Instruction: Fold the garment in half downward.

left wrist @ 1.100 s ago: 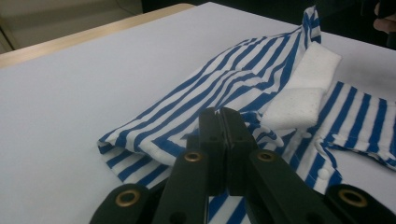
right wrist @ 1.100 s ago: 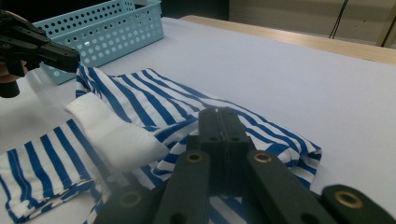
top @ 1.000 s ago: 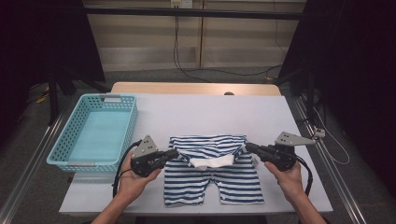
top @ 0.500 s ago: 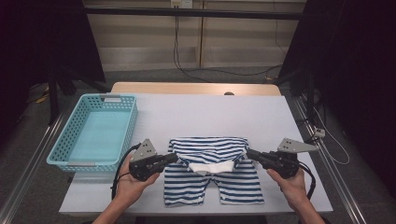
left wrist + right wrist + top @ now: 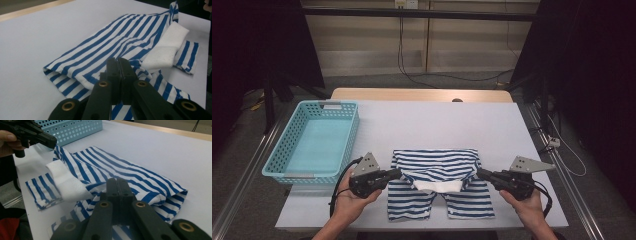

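Blue-and-white striped cotton shorts [image 5: 441, 182] lie on the white bench top [image 5: 432, 125], near its front edge and about midway between the left and right edges. Their waist part is folded down over the legs, so the plain white lining [image 5: 437, 185] shows as a band across the middle, and the two striped legs point toward the front edge.

At the fold's left end the left gripper [image 5: 396, 174] has its black jaws clenched together on the striped cloth; in the left gripper view [image 5: 119, 65] the closed jaws sit on the hem with fabric bunched just beyond them. At the fold's right end the right gripper [image 5: 480, 173] is likewise clamped on the cloth, its jaws pressed together over the stripes in the right gripper view [image 5: 117, 185].

A light blue perforated plastic basket [image 5: 279, 167] stands along the bench's left edge, just beside the left gripper.
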